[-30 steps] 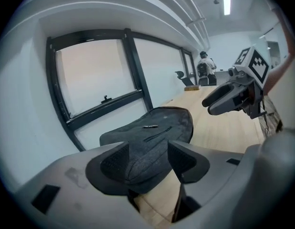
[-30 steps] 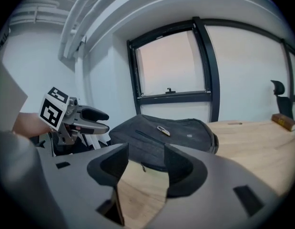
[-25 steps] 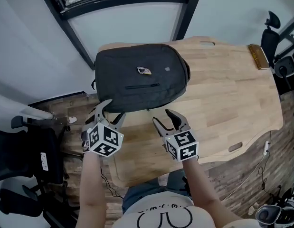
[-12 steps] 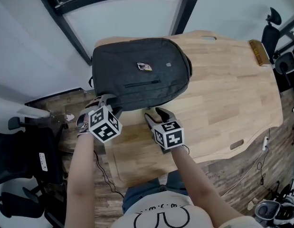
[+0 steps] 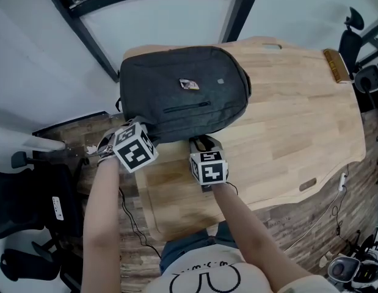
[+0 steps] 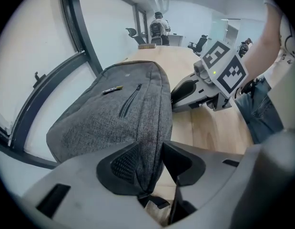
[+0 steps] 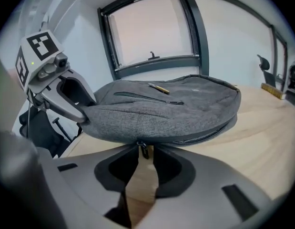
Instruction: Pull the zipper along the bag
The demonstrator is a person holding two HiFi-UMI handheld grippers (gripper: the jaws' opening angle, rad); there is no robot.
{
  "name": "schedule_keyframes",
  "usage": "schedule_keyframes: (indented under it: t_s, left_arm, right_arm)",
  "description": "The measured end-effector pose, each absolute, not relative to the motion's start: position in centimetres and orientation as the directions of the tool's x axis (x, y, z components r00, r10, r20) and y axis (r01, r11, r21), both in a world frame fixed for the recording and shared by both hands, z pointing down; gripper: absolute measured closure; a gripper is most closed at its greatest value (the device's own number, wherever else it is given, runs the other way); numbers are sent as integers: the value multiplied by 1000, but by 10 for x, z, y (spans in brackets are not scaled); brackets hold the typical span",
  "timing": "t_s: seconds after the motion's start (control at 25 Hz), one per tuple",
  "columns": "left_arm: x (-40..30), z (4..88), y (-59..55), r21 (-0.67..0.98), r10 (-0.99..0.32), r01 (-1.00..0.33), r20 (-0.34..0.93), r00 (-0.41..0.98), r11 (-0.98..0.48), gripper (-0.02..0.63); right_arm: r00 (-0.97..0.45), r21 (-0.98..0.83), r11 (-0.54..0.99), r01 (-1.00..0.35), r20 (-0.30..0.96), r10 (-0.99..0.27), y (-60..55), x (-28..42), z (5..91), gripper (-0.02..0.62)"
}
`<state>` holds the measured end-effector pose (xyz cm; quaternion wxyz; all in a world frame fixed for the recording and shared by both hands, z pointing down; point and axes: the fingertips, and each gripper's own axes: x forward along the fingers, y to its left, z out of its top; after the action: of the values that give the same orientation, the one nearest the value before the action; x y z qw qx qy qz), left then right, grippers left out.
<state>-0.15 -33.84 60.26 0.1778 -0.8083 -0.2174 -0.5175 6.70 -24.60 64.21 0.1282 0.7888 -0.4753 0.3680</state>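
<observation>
Head view, bag: one bag (image 5: pixel 182 93), charcoal woven cloth, rounded like a shield, lying flat at the 11 o'clock end of the table (image 5: pixel 292 121); one slanted pocket zip (image 5: pixel 185 108) and one small pale tag (image 5: pixel 189 84) on its face
Head view, table: one; pale wood planks, rounded corners
Head view, grippers: two, each carrying one black-and-white marker cube (image 5: pixel 135 151); left gripper (image 5: pixel 131 129) at the bag's 7 o'clock corner; right gripper (image 5: pixel 204 141) at its 6 o'clock edge
Left gripper view, claw: clenched on the bag's corner; a fold of flecked grey cloth fills the gap between the two dark pads, one of them mesh-textured; the jaws have just been closing
Left gripper view, neighbour: right gripper at 2 o'clock, its tips at the bag's rim
Right gripper view, bag: domed, soft, grey; the main zip runs along its lower seam toward 3 o'clock
Right gripper view, claw: released; the jaws have just been closing; one small dark zipper pull (image 7: pixel 144 150) hangs between them at 12 o'clock, a strip of wood visible beside it
Right gripper view, backdrop: one dark window frame (image 7: pixel 152 61) behind the bag at 12 o'clock
</observation>
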Motion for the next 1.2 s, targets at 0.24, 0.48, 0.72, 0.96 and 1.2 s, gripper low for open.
schedule_keyframes:
  t_s: [0.24,0.48,0.72,0.96,1.2]
  left_arm:
    - [0,603,-339,-70,163,525,909,384,-849,448]
    - [-2,602,-341,-82,183,501,870,457,-862,449]
    - [-1,603,-341,-102,163,488,867,471,-867,453]
    - [-2,603,-341,-117,145,476,867,477,-871,456]
    - [-3,603,-343,-111,135,458,871,473,-882,460]
  right_arm:
    - [226,-164,-464,-870,704,-673,-244,59,640,538]
    - [231,-156,-478,-865,721,-654,-232,63,641,535]
    - [240,-96,-469,-878,760,-605,-209,86,640,534]
    - [270,1,-429,-903,779,-567,-180,127,637,531]
    - [278,85,-352,-932,792,-544,-159,172,633,528]
